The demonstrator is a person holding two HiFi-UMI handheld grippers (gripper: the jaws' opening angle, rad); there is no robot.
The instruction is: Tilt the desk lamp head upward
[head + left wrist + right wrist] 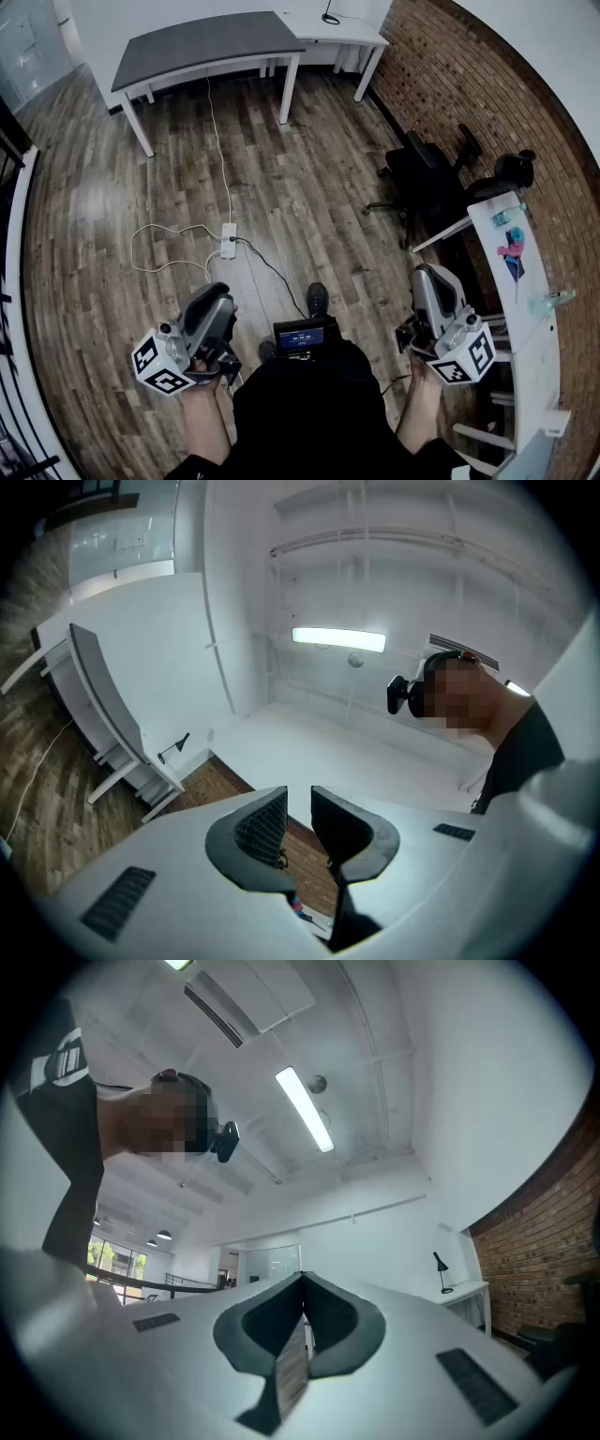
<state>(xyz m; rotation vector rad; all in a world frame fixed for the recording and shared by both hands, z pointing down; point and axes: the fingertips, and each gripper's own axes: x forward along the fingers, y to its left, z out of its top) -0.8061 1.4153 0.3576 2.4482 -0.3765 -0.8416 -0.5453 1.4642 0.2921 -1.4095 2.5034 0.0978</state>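
1. The jaws of the left gripper (pixel 300 808) stand a little apart with nothing between them. It is held low over the wooden floor (pixel 281 187) and tipped upward.
2. A grey-topped bench (pixel 206 42) stands at the far side of the room.
3. Just right of it, the small black desk lamp (pixel 441 1274) stands on a white bench (pixel 352 36) near the brick wall (pixel 469 84), well apart from both grippers.
4. The jaws of the right gripper (pixel 302 1288) are pressed together and hold nothing.
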